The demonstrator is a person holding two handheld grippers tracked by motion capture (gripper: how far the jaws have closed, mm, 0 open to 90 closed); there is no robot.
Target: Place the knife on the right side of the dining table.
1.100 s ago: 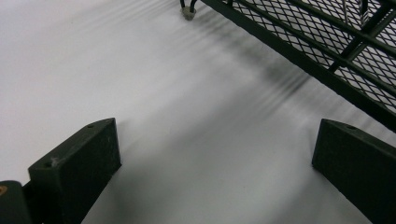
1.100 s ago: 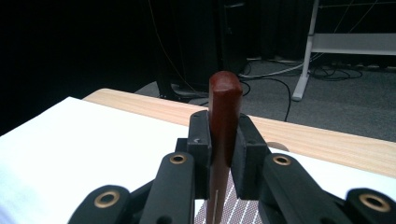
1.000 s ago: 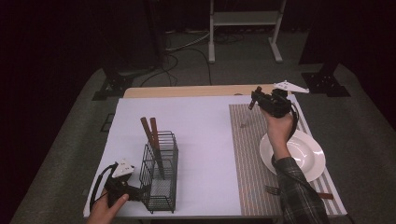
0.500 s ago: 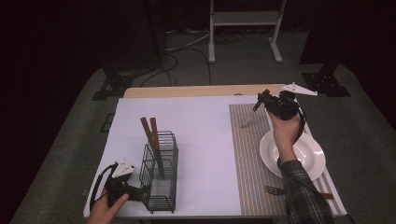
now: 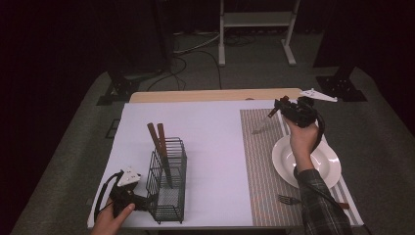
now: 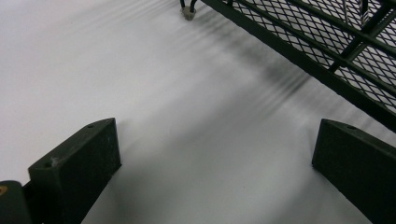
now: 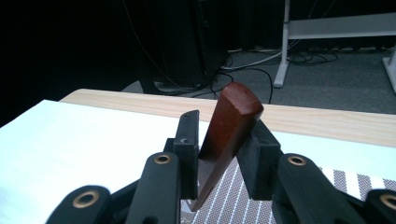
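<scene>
The right gripper view puts us looking along our right gripper (image 7: pixel 219 161), where a knife with a reddish-brown wooden handle (image 7: pixel 229 130) stands tilted between the two black fingers (image 7: pixel 187 154); these have just been opening, and the handle now leans against the pad on one side with a narrow gap on the other, so the grip looks slack rather than clamped. From the high view we see that same right gripper (image 5: pixel 286 108) raised over the far end of the grey striped placemat (image 5: pixel 259 161), the knife's (image 5: pixel 264 121) steel blade slanting down with its tip at or just above the mat; we cannot tell whether it touches. A round white plate (image 5: pixel 323 164) lies on the mat just beside our right forearm, and a fork (image 5: pixel 288 199) lies near the mat's front edge. At the near left of the white worktop (image 5: pixel 210 142) our left gripper (image 5: pixel 139 200) sits just beside a black wire-mesh cutlery basket (image 5: pixel 169 196), in which two more brown wooden handles (image 5: pixel 159 142) stand leaning. In the left gripper view its fingers (image 6: pixel 79 163) stand wide apart over the bare white surface with nothing between them, the basket's mesh wall (image 6: pixel 327 51) close ahead.
</scene>
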